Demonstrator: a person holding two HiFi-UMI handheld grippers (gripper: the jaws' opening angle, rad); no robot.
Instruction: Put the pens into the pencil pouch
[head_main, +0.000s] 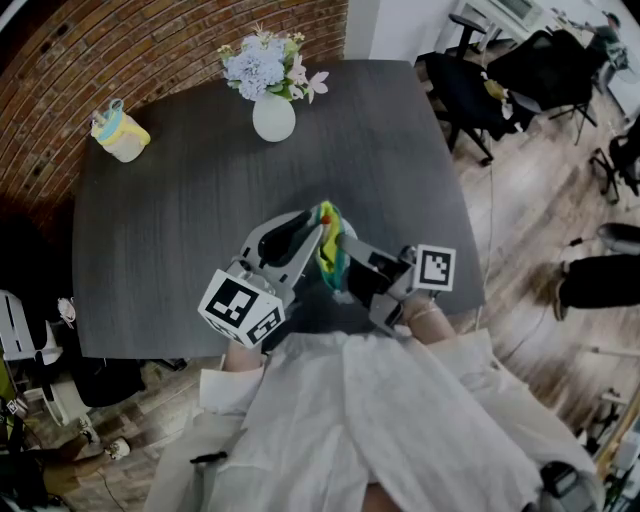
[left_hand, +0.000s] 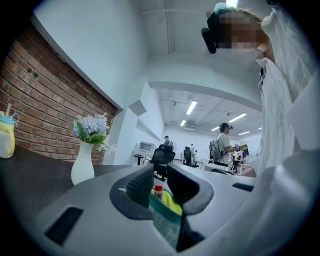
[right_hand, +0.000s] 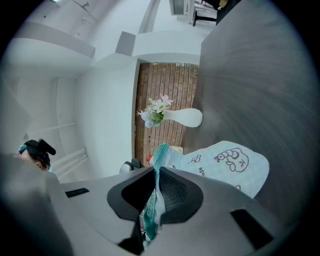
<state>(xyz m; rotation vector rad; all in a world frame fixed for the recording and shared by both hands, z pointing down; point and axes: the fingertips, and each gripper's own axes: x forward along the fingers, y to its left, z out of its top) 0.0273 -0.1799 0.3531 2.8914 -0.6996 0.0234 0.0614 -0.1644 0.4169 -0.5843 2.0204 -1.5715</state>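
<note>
Over the table's (head_main: 180, 200) near edge, left gripper (left_hand: 159, 179) and right gripper (right_hand: 156, 192) are each pinching the pencil pouch (right_hand: 225, 162) rim, a red-capped pen (left_hand: 158, 190) sitting inside, loading looking nearly done.

Dark grey worktop (head_main: 170, 220), faint wood grain. Far edge, centre: white vase (head_main: 274, 118), upright, holding pale blue and pink flowers (head_main: 262, 62). Far left corner: yellow cup (head_main: 122, 138) with bluish lid, well apart from the vase. Brick wall (head_main: 130, 40) behind the worktop. Right side: black office chairs (head_main: 468, 92) on light wood floor (head_main: 540, 200). Left gripper view: open office beyond, ceiling strip lights (left_hand: 191, 107), standing person with backpack (left_hand: 222, 144).
</note>
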